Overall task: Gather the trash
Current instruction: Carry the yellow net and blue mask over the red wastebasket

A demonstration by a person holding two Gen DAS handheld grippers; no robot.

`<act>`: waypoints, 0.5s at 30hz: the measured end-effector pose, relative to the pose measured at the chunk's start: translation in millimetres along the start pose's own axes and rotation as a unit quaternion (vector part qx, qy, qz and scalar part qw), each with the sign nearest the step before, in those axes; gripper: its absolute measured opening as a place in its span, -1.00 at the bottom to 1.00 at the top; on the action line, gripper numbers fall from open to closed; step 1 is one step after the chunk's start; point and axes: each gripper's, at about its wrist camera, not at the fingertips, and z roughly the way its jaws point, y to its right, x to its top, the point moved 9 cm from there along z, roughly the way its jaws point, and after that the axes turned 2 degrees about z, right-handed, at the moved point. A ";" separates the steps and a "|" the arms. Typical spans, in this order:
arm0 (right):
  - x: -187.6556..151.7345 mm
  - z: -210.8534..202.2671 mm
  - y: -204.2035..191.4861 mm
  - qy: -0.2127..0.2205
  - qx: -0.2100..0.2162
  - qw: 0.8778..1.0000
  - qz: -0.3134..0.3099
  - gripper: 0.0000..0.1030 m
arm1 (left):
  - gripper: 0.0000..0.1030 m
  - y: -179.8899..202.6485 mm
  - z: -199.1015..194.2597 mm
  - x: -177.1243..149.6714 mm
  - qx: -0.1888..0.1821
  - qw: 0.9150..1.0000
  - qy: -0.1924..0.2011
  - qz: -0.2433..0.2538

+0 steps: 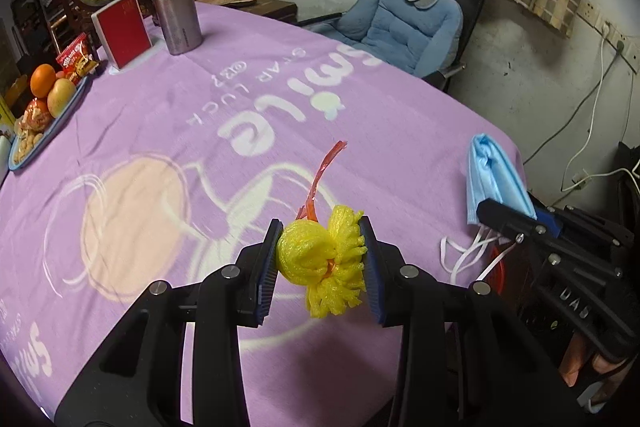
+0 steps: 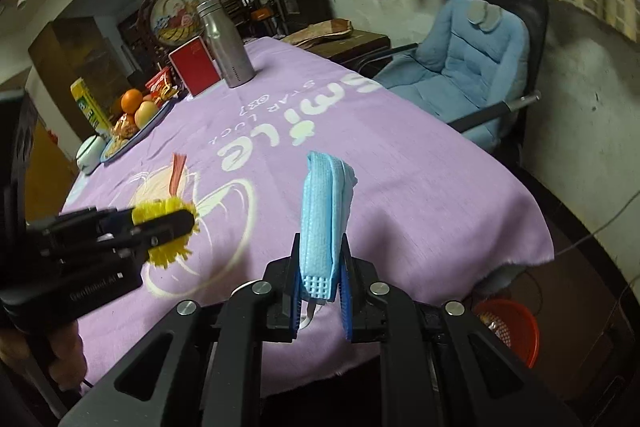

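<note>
l gripper (image 1: 322, 263) clamps frilly yellow foam net (image 1: 320, 259) (squashed) | r gripper (image 2: 320, 279) pinches folded pleated blue mask (image 2: 324, 223)

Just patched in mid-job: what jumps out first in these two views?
The yellow foam net, squeezed in the left tongs above the purple tablecloth. Next, the folded blue face mask standing up from the right tongs. A red bin sits on the floor beyond the table's right edge.
</note>
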 end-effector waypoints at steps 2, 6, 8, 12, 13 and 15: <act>-3.1 -1.3 3.8 0.001 0.000 1.000 0.005 -0.70 | -0.26 2.8 1.7 -5.0 0.001 1.000 0.000 0.001; -8.5 -2.2 6.6 0.002 0.001 1.000 0.006 -0.70 | -0.26 4.0 4.9 -11.0 -0.001 1.000 0.000 -0.007; -10.6 -2.9 7.0 0.002 0.005 1.000 0.008 -0.70 | -0.26 4.3 6.5 -13.9 -0.002 1.000 -0.002 -0.009; -12.2 -7.9 6.7 0.011 0.009 1.000 0.009 -0.70 | -0.26 5.5 8.6 -18.5 0.000 1.000 -0.003 -0.010; -12.7 -10.5 7.0 0.015 0.010 1.000 0.011 -0.70 | -0.26 5.9 8.8 -19.6 0.002 1.000 -0.003 -0.012; -15.2 -16.0 10.2 0.021 0.015 1.000 0.017 -0.69 | -0.26 8.3 8.5 -21.4 0.000 1.000 -0.001 -0.013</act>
